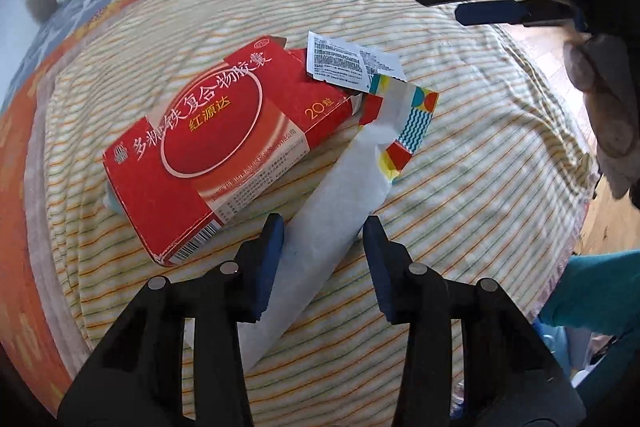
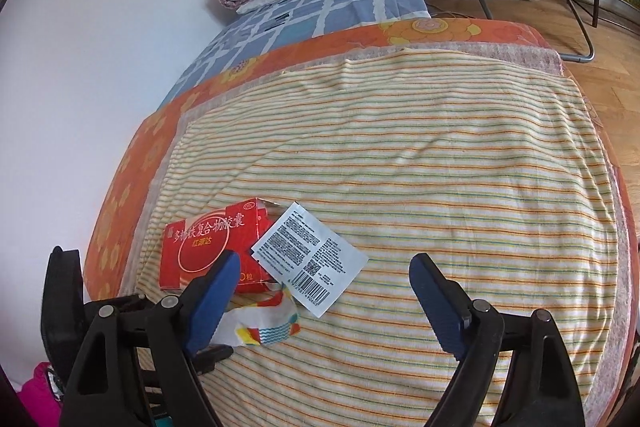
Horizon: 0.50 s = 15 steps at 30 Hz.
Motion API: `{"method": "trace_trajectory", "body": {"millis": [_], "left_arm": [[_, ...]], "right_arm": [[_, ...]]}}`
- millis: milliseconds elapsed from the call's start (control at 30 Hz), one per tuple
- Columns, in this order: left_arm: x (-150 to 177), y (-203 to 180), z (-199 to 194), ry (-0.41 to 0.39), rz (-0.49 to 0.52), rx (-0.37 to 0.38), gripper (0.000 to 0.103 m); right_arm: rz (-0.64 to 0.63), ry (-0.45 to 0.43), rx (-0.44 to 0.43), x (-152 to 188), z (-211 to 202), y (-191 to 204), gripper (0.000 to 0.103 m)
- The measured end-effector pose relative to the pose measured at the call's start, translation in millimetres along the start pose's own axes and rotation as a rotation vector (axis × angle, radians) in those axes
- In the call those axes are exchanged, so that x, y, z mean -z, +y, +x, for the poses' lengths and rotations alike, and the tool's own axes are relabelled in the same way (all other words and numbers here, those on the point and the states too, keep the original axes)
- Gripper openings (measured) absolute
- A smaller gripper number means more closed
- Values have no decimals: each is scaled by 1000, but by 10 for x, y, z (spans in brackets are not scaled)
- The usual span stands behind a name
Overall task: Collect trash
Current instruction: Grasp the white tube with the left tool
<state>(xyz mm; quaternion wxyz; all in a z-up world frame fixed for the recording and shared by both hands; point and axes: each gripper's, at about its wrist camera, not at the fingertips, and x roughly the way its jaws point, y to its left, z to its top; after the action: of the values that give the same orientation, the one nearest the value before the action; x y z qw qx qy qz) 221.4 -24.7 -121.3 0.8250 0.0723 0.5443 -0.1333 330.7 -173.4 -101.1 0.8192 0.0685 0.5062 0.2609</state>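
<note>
Left claw (image 1: pixel 324 247) seemingly gripping paper wrapper (image 1: pixel 340 187), red box (image 1: pixel 208 147) beside

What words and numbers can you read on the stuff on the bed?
"多糖铁复合物胶囊", on top of the red box.
"红源达", yellow, on the same box.
"20粒", by its open end.
Box's small print and barcode digits: too small.
White sachet: print and barcode digits too small.
Colourful wrapper: no words seen.
</note>
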Motion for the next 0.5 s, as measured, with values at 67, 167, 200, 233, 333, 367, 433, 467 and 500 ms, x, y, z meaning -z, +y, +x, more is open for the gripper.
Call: {"method": "trace_trajectory", "body": {"millis": [67,167,200,233,333,367,433,467,500], "left_arm": [[23,8,-24,-3,-2,-20,31],[45,112,-64,-6,-47,-21,26],[63,145,-78,-5,-60,-18,26],[82,189,-88,-3,-77,-16,25],[124,223,-109,-3,-74,-19,25],[142,224,-113,-3,-69,-22,25],[191,215,-129,-1,-63,-26,24],[207,213,-132,1,-59,-28,23],[232,211,-139,3,-54,-30,23]], "right_arm": [[1,5,-5,-7,37,-2,88],[4,16,-19,-27,113,-5,85],[0,23,-22,-35,152,5,85],[-5,28,-24,-41,186,16,84],[-35,41,-26,-64,294,69,83],[-47,44,-21,-73,329,87,83],[-70,50,-6,-81,394,119,83],[-79,52,-1,-85,426,134,83],[-92,59,6,-91,479,154,83]]}}
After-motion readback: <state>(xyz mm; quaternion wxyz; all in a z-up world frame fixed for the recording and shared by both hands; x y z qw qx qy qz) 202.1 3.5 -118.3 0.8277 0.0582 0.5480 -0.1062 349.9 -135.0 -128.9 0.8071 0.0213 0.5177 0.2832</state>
